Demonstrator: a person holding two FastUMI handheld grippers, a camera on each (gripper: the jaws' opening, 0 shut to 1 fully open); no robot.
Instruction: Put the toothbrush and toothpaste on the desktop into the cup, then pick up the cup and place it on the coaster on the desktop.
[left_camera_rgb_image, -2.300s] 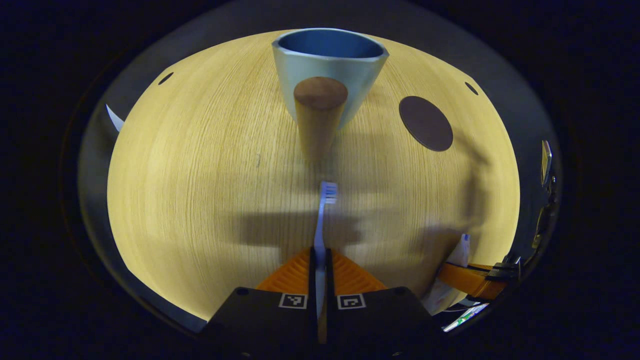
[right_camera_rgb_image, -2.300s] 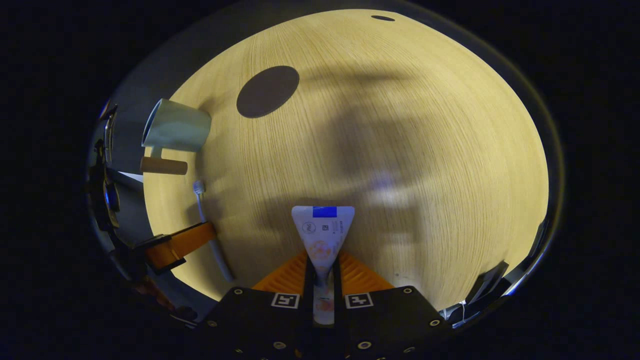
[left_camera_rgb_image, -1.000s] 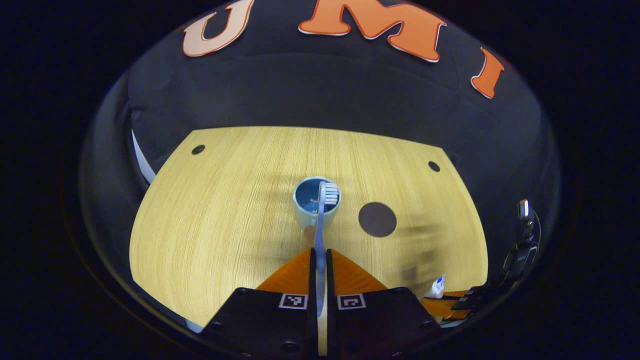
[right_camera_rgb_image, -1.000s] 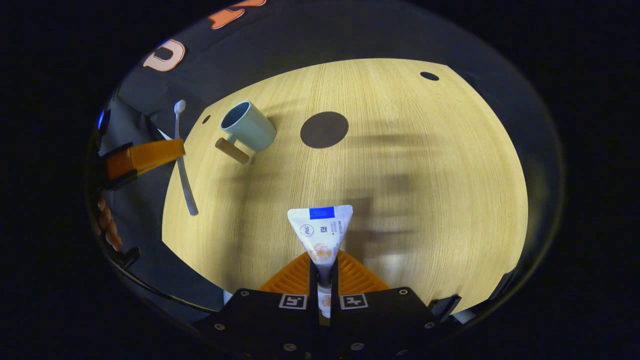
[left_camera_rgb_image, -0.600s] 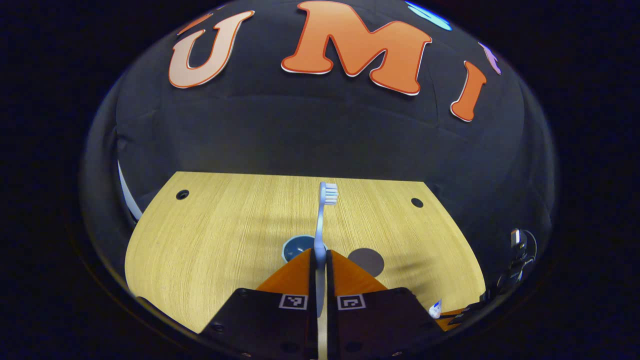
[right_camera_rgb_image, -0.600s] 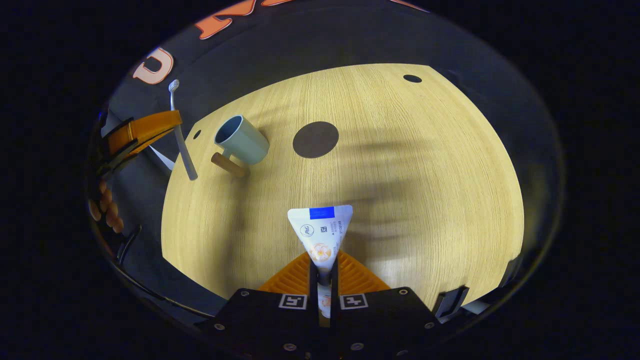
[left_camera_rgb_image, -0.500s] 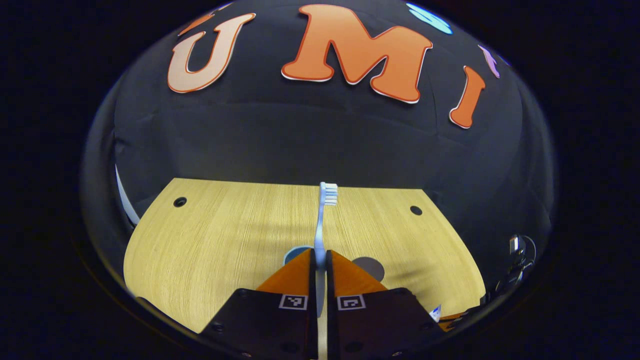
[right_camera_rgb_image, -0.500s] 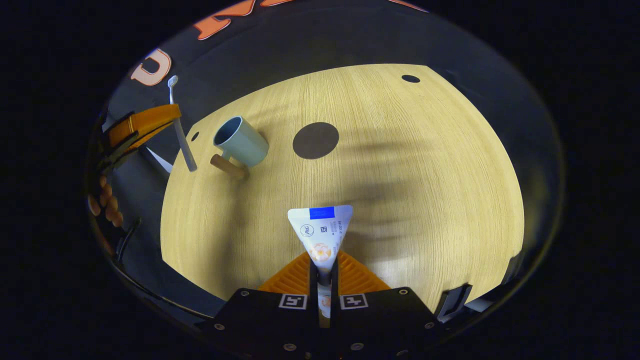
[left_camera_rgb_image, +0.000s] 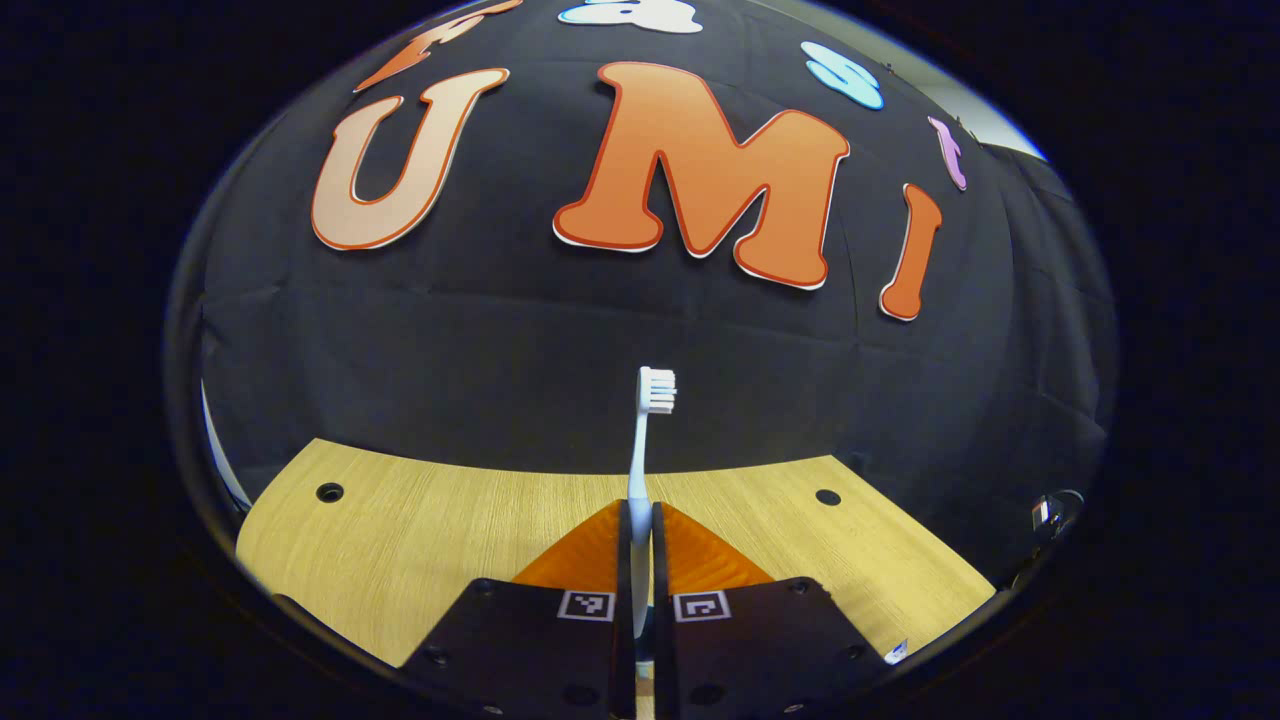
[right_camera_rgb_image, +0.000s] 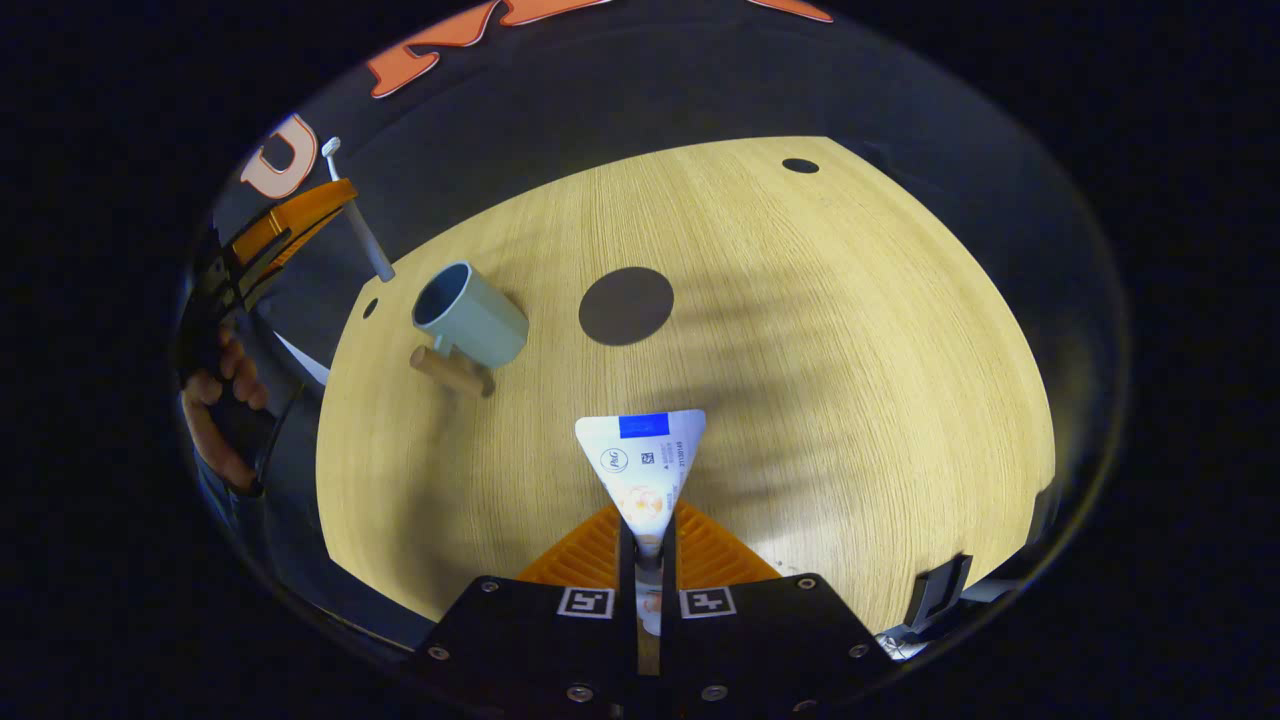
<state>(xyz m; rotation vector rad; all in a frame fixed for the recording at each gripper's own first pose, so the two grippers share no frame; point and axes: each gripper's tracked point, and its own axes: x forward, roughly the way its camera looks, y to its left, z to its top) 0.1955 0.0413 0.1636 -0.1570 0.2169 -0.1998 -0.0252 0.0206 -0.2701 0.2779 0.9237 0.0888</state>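
While the left gripper (left_camera_rgb_image: 640, 520) stands lifted above the desktop (left_camera_rgb_image: 420, 540), its two fingers are pressed together on the handle of the toothbrush (left_camera_rgb_image: 645, 440), which rises upright with its bristled head at the top, facing right in the left gripper view, set against the black cloth wall (left_camera_rgb_image: 450, 350). From the right gripper view, that same gripper appears at the far left, a hand (right_camera_rgb_image: 215, 400) below it, with the toothbrush slanting down so its lower end hangs just above and to the left of the cup (right_camera_rgb_image: 470, 318). The cup stands on the desktop, its open mouth tilted toward the far left in this fisheye view, its wooden handle (right_camera_rgb_image: 447, 370) pointing toward the near side. Just to the right of the cup, apart from it, lies the dark round coaster (right_camera_rgb_image: 626, 306), bare. The right gripper (right_camera_rgb_image: 648, 545) has its fingers closed on the toothpaste (right_camera_rgb_image: 643, 465) tube, clamping its narrow end, so the flat crimped end fans out ahead over the near part of the desktop.
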